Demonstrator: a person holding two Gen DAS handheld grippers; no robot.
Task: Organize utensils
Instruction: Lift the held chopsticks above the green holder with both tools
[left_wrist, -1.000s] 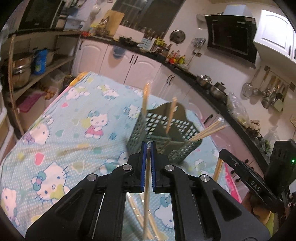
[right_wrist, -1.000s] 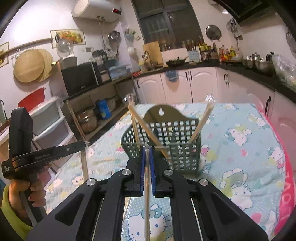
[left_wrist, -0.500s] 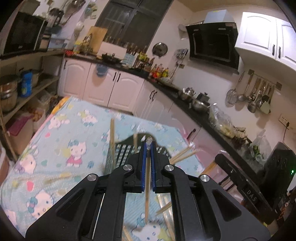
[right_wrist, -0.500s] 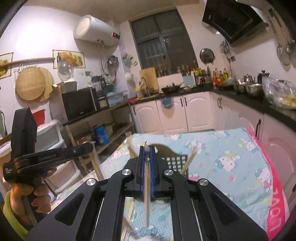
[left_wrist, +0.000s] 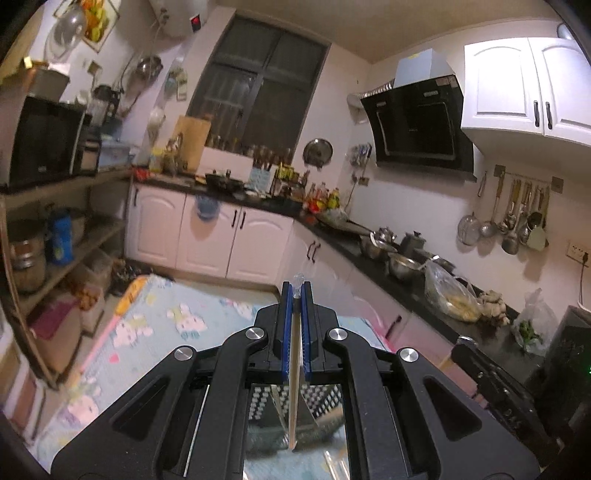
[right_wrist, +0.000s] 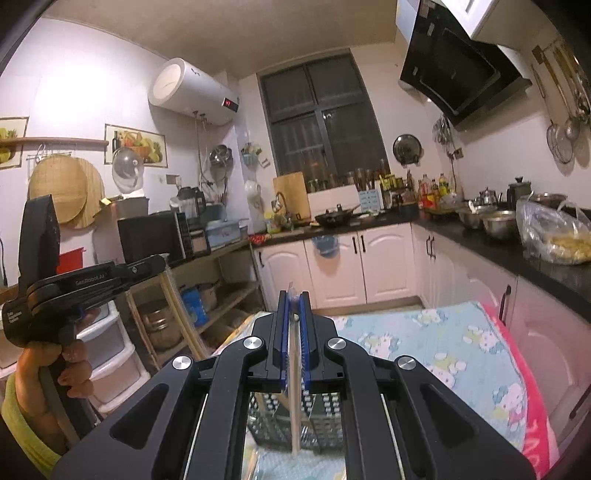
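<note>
My left gripper (left_wrist: 295, 291) is shut on a wooden chopstick (left_wrist: 294, 387) that hangs down between the blue pads. Its lower end hangs over the dark green mesh utensil basket (left_wrist: 317, 410), seen below between the arms. My right gripper (right_wrist: 294, 299) is shut on another chopstick (right_wrist: 295, 398), which also points down over the basket (right_wrist: 321, 417). Both grippers are held high above the table. The left gripper also shows in the right wrist view (right_wrist: 92, 284), held in a hand. The right gripper's body shows at the right edge of the left wrist view (left_wrist: 495, 380).
The table carries a light blue Hello Kitty cloth (right_wrist: 443, 343) with a pink edge. White cabinets and a black counter (left_wrist: 388, 258) with pots run behind and to the right. Open shelves (left_wrist: 55, 258) stand at the left.
Both grippers have risen and tilted up with their chopsticks. The basket has dropped from mid-frame to below the fingers, and the kitchen wall now fills the views.
</note>
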